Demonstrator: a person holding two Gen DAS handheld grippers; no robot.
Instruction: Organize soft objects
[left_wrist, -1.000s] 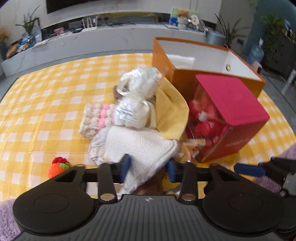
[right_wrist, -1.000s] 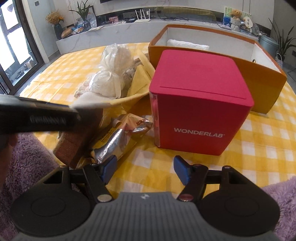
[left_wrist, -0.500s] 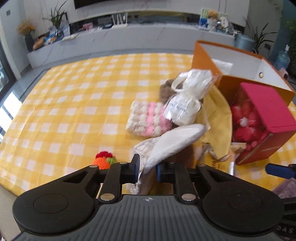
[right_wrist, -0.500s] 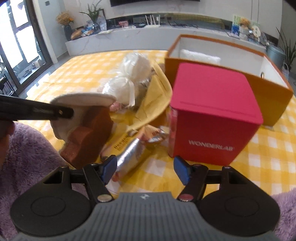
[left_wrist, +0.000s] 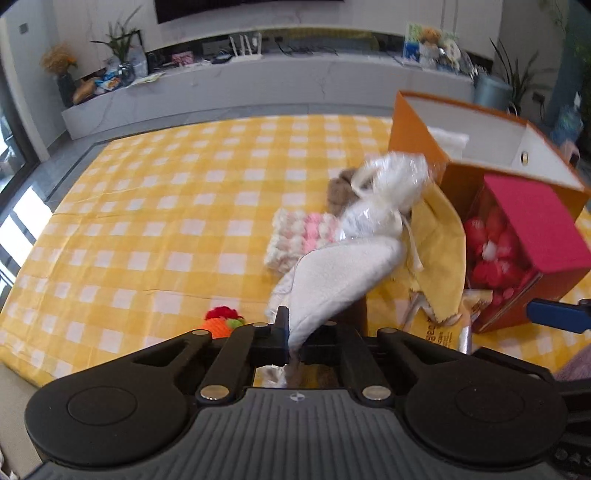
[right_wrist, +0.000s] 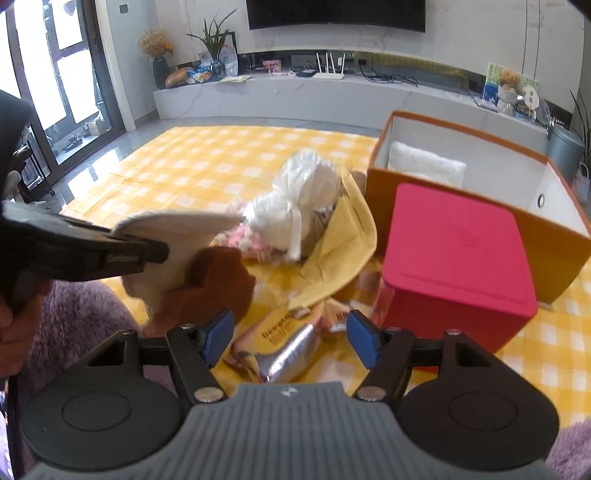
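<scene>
A yellow-and-white checked cloth (left_wrist: 155, 206) covers the desk. Toward its far right stands the open orange cardboard box with white inner walls (right_wrist: 565, 240), a white fluffy cushion (right_wrist: 424, 168) lying inside. Touching the orange box's near side is a red cube-shaped box (right_wrist: 458, 273). Left of the orange box lie a yellow padded envelope (right_wrist: 343, 251), a clear-wrapped white bundle (left_wrist: 384, 195) and a pink-and-cream knitted piece (left_wrist: 299, 236). Well left of it, at the near edge, sits a small orange-and-red crocheted toy (left_wrist: 219, 321). The left gripper (left_wrist: 293, 341) has its jaws clamped on a white fleece plush with a brown felt part (right_wrist: 173, 236) — lifted off the cloth. The right gripper (right_wrist: 288, 339) holds nothing, jaws wide — above a silver foil packet (right_wrist: 288, 356).
</scene>
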